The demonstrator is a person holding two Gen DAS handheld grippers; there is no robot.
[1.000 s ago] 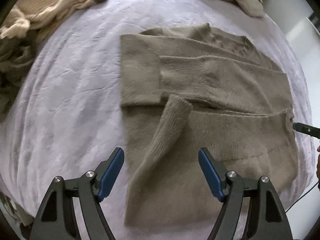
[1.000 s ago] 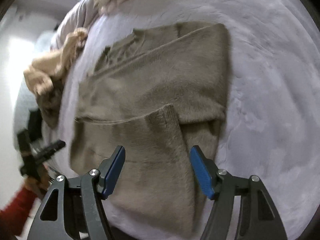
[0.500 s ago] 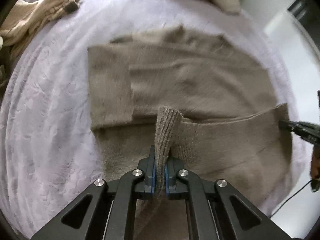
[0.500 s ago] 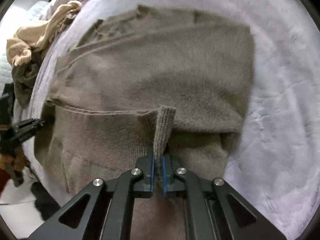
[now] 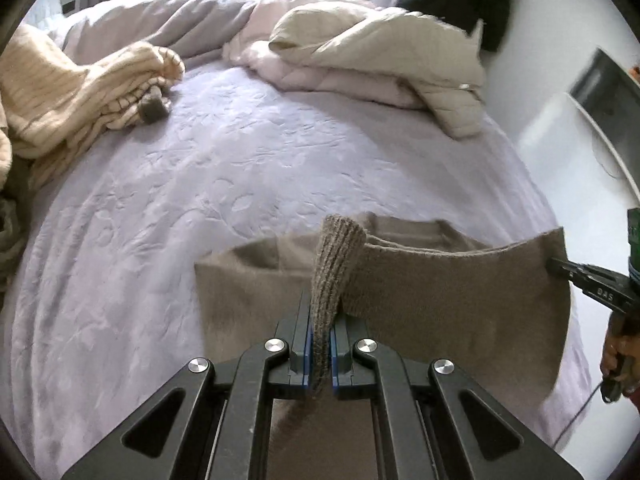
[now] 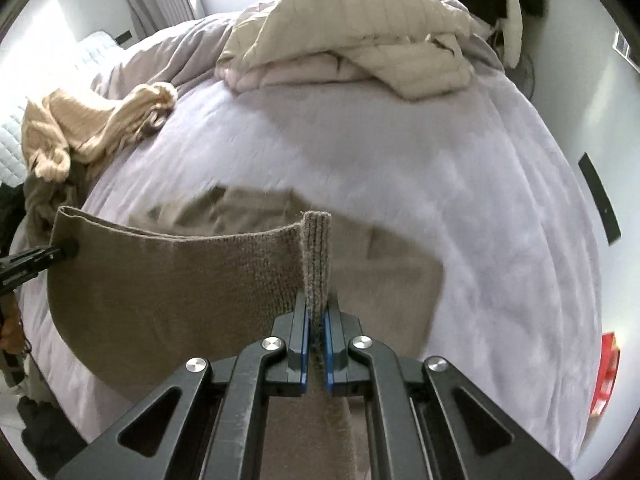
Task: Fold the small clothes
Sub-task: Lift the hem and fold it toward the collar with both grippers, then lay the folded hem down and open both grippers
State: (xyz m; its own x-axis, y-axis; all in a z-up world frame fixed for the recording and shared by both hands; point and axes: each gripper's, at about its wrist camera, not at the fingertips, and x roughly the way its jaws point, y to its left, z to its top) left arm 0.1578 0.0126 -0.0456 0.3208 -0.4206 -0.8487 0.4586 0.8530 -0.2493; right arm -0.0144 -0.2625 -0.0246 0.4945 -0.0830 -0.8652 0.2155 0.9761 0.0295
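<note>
Each tool is built of matte black angular linkage arms with triangular cut-outs, joined by round silver screw heads, four showing across each frame. The left tool [image 5: 319,350] ends in two narrow black fingers lined on their inner faces with blue pads [image 5: 307,354]. The right tool [image 6: 316,344] has the same build, black fingers and blue pads [image 6: 304,350]. At the right edge of the left wrist view, the other tool's black tip carries small white lettering, and a thin dark cable hangs below it.
</note>
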